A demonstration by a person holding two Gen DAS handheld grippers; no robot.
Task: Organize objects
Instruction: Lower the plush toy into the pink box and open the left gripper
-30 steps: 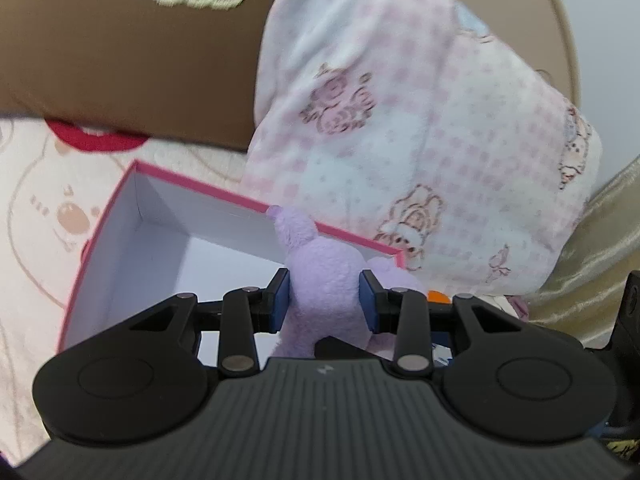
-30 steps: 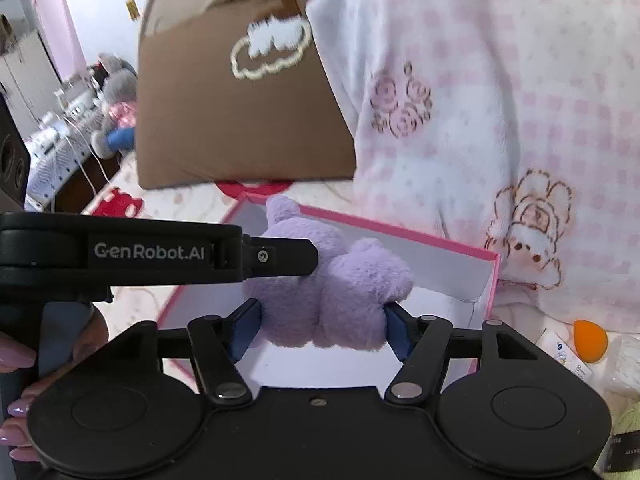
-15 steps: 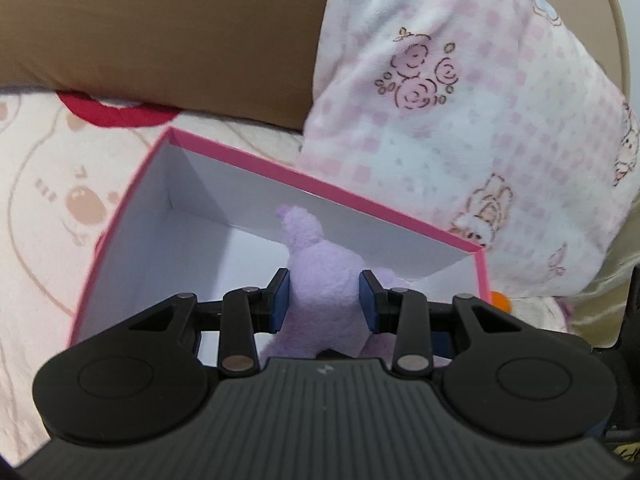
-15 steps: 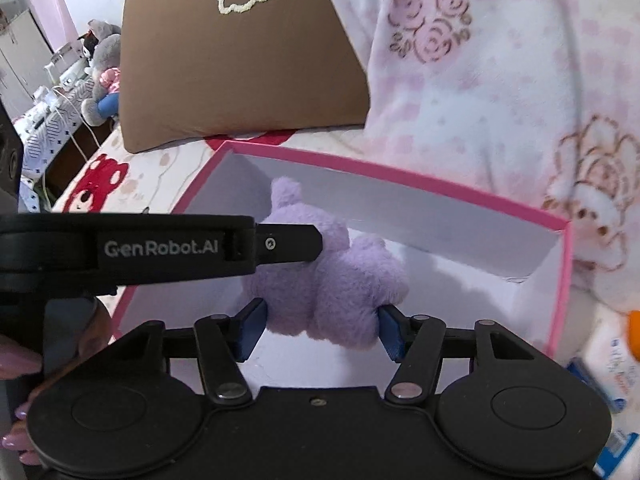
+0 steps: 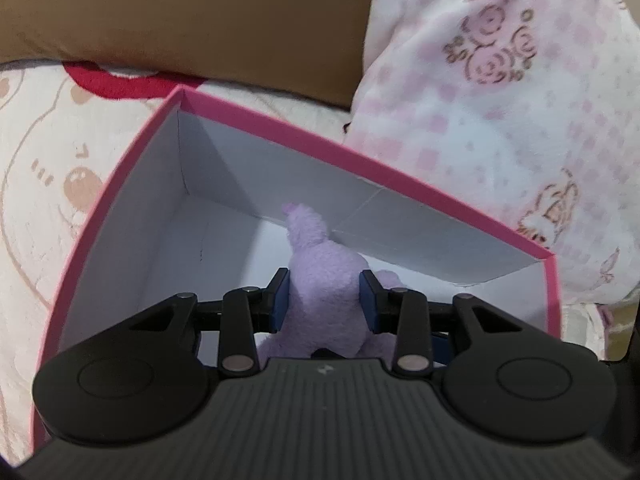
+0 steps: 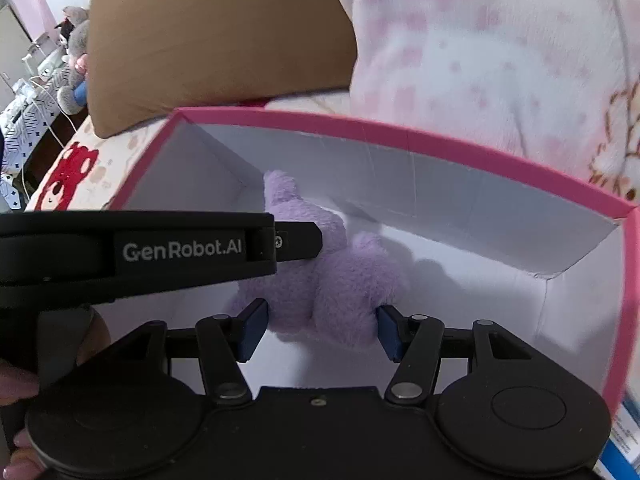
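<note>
A purple plush [image 5: 324,276] hung inside an open pink box [image 5: 280,128], gripped by both tools at once. The left tool [image 5: 324,300] pinched the toy's upper part between its blue pads [image 5: 280,300], which pressed into the fur on either side; one ear rose past the pads toward the box's far white wall. In the right wrist view the left tool [image 6: 296,242] came in from the left edge and met the plush [image 6: 320,280] high on its body. The right tool [image 6: 320,330] held the toy lower down, its pads [image 6: 252,330] set wider apart against the two flanks of the fur and drawing slightly closer together. The plush sat just ahead of the right tool's fingertips, over the white floor of the box [image 6: 400,130]; whether it touched that floor could not be told. The box lay on a bed sheet [image 5: 60,168] printed with cartoon faces. Behind the box leaned a brown pillow [image 5: 200,16] and, to its right, a pink checked blanket [image 5: 500,100] touching the box's far rim. A person's fingers [image 6: 16,384] showed at the lower left of the right wrist view, under the left tool's handle.
</note>
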